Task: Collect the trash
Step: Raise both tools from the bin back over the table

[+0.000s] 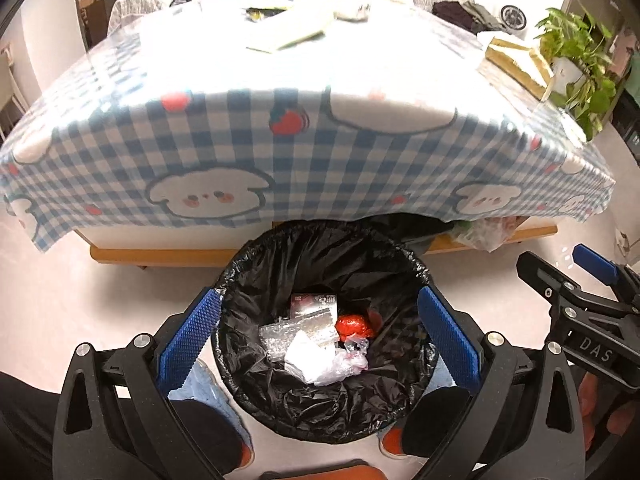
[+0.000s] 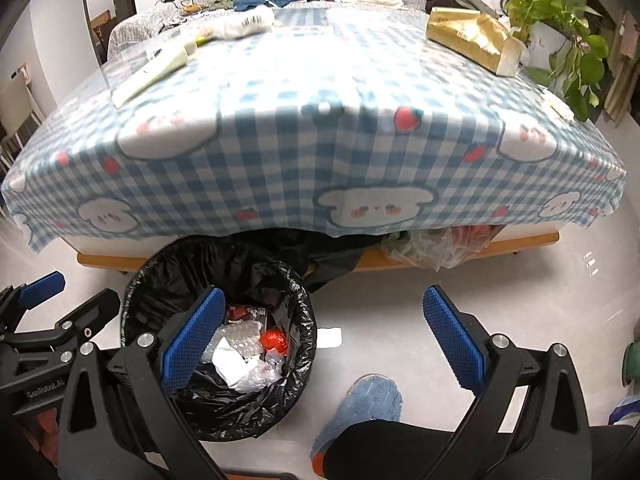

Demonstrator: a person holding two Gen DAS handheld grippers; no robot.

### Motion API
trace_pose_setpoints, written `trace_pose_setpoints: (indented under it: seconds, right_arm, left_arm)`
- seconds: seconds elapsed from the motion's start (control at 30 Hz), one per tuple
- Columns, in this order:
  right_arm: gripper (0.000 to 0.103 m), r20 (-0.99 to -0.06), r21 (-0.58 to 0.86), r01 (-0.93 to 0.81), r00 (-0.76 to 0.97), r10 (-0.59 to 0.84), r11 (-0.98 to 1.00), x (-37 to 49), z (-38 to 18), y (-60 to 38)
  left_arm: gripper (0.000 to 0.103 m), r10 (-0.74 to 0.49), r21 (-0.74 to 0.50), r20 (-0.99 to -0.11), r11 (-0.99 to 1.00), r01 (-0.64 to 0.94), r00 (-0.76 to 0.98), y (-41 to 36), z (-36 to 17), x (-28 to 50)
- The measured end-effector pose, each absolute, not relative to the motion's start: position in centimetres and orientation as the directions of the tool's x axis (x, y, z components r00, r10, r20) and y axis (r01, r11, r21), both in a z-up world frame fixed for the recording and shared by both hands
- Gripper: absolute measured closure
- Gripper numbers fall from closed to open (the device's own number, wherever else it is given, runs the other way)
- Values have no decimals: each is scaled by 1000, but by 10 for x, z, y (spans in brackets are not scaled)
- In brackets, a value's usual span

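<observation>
A round bin with a black liner (image 1: 320, 248) stands on the floor in front of the table. In it lie crumpled white paper (image 1: 312, 360), a red wrapper (image 1: 354, 326), bubble wrap (image 1: 276, 336) and a printed packet (image 1: 314, 304). My left gripper (image 1: 318, 300) hangs over the bin's mouth, open wide with nothing between its pads. My right gripper (image 2: 324, 296) is open and empty to the right of the bin (image 2: 192, 264), above bare floor. Each gripper shows at the edge of the other's view.
The table wears a blue checked cloth (image 2: 320, 152). On it are a gold tissue box (image 2: 472, 36), a flat pale packet (image 2: 156, 68) and a white crumpled item (image 2: 244, 24). A small white scrap (image 2: 330, 336) lies on the floor. Plastic bags (image 2: 436, 248) sit under the table. A person's blue slipper (image 2: 372, 404) is near the bin.
</observation>
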State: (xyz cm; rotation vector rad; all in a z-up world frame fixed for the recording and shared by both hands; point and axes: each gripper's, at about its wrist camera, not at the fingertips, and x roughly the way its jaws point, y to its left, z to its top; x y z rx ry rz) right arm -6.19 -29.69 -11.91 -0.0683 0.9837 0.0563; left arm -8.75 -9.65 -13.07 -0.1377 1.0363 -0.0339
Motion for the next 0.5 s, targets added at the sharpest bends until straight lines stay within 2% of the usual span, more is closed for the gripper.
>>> trace_pose_setpoints:
  seconds: [0.5]
  right_arm:
    - [7, -779, -21, -85, 627, 37, 996, -60, -62, -282]
  left_arm:
    - [6, -47, -97, -822, 994, -57, 568, -67, -69, -82]
